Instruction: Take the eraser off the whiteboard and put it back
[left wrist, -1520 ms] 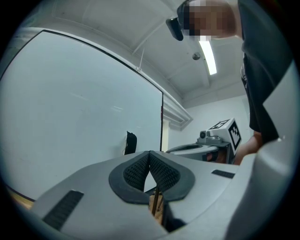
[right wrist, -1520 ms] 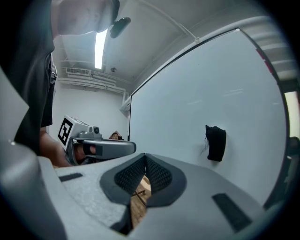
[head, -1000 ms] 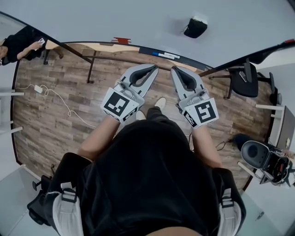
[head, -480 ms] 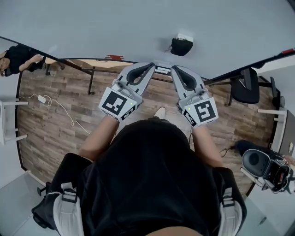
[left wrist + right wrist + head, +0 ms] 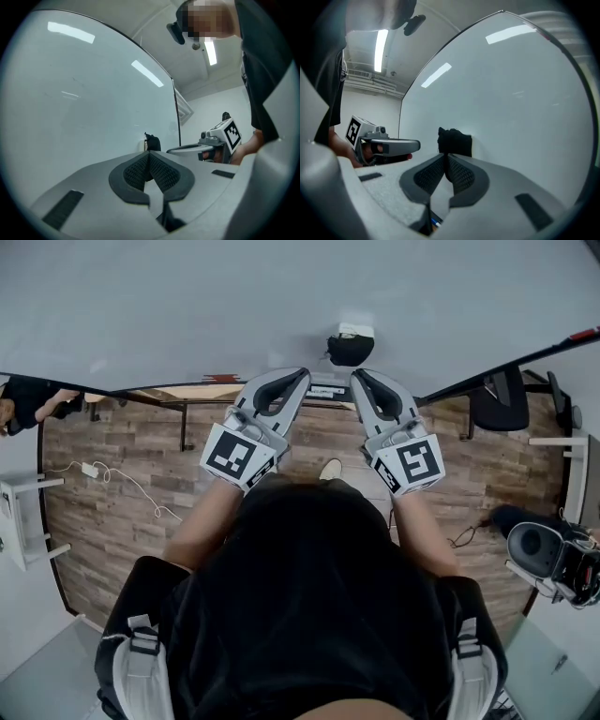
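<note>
A black eraser (image 5: 350,347) clings to the white whiteboard (image 5: 187,306) just above its lower edge. Both grippers point level at the board, side by side. My right gripper (image 5: 357,377) is shut and empty, with its tips just short of the eraser (image 5: 454,141), which shows right beyond them in the right gripper view. Shut and empty as well, my left gripper (image 5: 305,374) has its tips a little to the left of the eraser (image 5: 152,142). Each gripper view shows the other gripper alongside: the right gripper (image 5: 206,145) and the left gripper (image 5: 389,146).
A tray with markers (image 5: 323,390) runs along the board's lower edge. On the wood floor, a black chair (image 5: 497,399) stands at the right, a white cable (image 5: 103,474) lies at the left, and a dark machine (image 5: 553,559) sits at far right. A person (image 5: 28,395) is at far left.
Both grippers, still shut, have moved forward toward the whiteboard. The eraser has come from well ahead of them to just beyond the right gripper's tips.
</note>
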Action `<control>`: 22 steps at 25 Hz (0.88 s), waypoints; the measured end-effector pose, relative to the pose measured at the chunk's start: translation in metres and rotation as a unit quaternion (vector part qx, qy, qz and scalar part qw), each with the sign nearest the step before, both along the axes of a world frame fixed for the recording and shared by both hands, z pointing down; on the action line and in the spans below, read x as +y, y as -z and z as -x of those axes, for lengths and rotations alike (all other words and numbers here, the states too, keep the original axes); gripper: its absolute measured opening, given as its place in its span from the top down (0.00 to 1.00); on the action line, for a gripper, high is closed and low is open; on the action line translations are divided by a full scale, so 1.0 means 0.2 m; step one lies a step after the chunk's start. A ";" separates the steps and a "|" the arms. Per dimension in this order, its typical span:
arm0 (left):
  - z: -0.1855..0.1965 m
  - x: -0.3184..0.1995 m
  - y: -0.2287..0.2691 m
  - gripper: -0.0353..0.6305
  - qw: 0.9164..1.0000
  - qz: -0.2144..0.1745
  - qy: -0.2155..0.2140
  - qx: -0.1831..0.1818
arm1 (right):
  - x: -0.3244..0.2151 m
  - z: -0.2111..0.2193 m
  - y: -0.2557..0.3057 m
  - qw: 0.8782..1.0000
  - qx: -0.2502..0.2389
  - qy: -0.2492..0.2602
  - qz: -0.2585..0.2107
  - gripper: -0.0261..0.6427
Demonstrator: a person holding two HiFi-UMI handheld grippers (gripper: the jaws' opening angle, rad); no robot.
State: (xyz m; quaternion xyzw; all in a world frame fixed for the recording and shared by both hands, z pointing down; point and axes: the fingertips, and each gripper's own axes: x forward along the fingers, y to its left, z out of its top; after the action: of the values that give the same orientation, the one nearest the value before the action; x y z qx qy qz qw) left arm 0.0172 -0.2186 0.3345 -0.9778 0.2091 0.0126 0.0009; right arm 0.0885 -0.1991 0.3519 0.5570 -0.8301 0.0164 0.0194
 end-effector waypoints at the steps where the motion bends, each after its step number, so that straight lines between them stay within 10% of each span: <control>1: 0.00 -0.02 0.00 0.95 1.000 0.001 -0.010 0.001 | -0.01 -0.01 -0.01 1.000 -0.002 -0.016 0.003 0.94; 22: 0.06 -0.21 -0.08 0.95 0.984 0.014 -0.178 0.010 | -0.16 -0.04 -0.09 0.970 -0.013 -0.238 0.036 0.60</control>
State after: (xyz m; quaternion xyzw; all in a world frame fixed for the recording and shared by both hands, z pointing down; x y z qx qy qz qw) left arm 0.0060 -0.2601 0.3502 -0.9992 0.0319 0.0193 -0.0174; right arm 0.0963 -0.2320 0.3695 0.7373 -0.6727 0.0578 0.0247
